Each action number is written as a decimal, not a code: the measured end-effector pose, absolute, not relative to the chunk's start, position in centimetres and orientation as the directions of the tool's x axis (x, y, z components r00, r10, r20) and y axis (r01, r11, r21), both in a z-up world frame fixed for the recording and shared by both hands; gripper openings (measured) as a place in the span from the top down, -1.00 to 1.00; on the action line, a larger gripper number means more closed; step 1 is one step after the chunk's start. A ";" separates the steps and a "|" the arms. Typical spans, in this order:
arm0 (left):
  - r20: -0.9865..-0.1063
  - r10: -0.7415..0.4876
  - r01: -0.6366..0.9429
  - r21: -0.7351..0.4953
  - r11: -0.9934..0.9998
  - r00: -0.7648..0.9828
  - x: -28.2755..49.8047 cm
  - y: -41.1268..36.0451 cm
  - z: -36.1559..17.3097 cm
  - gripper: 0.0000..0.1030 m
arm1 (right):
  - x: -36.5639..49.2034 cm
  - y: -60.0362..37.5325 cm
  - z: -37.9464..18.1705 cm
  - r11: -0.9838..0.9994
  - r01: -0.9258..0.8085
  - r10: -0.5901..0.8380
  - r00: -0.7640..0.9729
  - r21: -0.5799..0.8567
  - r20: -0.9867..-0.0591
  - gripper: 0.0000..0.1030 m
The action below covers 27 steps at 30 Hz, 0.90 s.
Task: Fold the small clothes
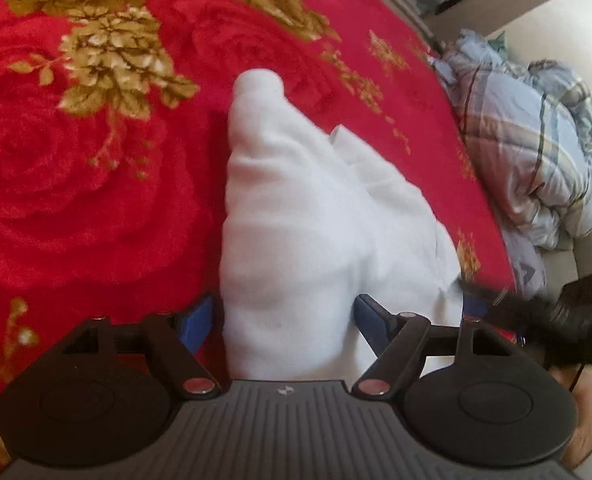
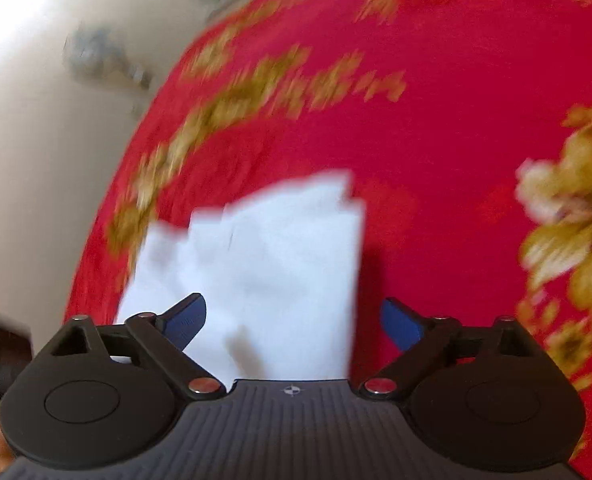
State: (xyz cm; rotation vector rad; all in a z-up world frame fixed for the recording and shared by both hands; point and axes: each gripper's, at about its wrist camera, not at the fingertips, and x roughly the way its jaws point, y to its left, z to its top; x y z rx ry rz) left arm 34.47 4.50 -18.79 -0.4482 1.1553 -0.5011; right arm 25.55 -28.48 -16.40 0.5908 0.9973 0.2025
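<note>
With the jaws of both the left gripper (image 1: pixel 284 312) and right gripper (image 2: pixel 294 322) apart around the white garment (image 1: pixel 296 216), close them on 1 edge each before folding it over the red blanket (image 1: pixel 76 200).

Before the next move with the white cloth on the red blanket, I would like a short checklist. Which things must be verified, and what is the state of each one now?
1. Left gripper is open around the white cloth: ok, fingers stand on both sides.
2. Left fingers press the cloth: cannot tell.
3. Right gripper is open over the cloth: ok, jaws wide apart.
4. Right view is sharp enough to aim: not ok, blurred.
5. Cloth lies flat on the red blanket: not ok, bunched and raised.
6. Plaid bedding is away from the cloth: ok.
</note>
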 end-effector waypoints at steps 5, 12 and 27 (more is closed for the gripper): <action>-0.717 -0.590 0.179 -0.568 0.803 0.372 33.8 4.6 -17.8 0.31 | 25.6 -25.4 -18.1 0.887 0.073 0.366 0.490 0.455 -0.791 -0.37; -0.576 -0.498 0.254 -0.453 0.854 0.648 32.1 9.1 -10.4 0.37 | 27.1 -23.0 -14.1 0.828 -0.078 0.463 0.653 0.556 -0.599 0.55; -0.770 -0.367 -0.011 -0.437 0.899 0.522 31.7 16.6 -14.2 -0.17 | 29.6 -18.5 -14.0 0.852 -0.126 0.467 0.619 0.508 -0.631 -0.39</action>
